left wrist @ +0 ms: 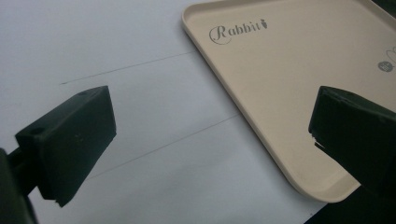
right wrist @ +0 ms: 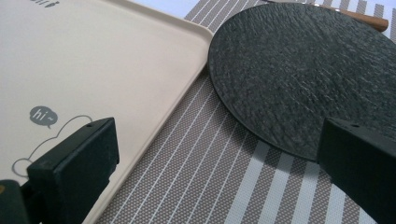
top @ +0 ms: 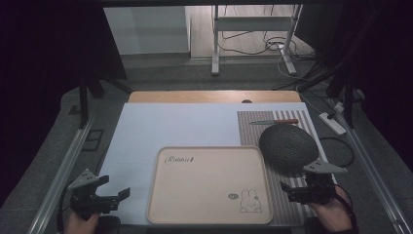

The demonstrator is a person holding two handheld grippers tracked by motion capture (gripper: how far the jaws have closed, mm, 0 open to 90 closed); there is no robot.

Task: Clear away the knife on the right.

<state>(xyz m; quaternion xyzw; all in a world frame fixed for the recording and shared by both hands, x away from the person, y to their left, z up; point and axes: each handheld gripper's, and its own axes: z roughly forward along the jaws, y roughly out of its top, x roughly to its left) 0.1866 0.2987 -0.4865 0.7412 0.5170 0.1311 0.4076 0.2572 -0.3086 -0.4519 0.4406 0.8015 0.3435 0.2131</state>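
The dark round plate [top: 288, 148] is lying flat on the striped placemat [top: 272, 127] at the table's right, its left edge just beside, possibly touching, the raised rim of the beige tray [top: 155, 187]. Its surface is showing a rough, stone-like grain [right wrist: 303, 70]; judged from this, the plate is stiff, fairly heavy and liable to chip, yet less slippery than glazed ware. Because it is sitting low on the mat, the near rim is offering the only practical hold, with one jaw slid beneath the edge and one pressing on top. The right gripper [top: 301, 189] is hovering just short of that rim, jaws standing wide apart and holding nothing. A knife [top: 273, 122] is lying beyond the plate on the same mat. The left gripper [top: 113, 196] is waiting over the white sheet [top: 160, 126] beside the tray's left rim [left wrist: 243, 114], jaws likewise spread wide and empty.
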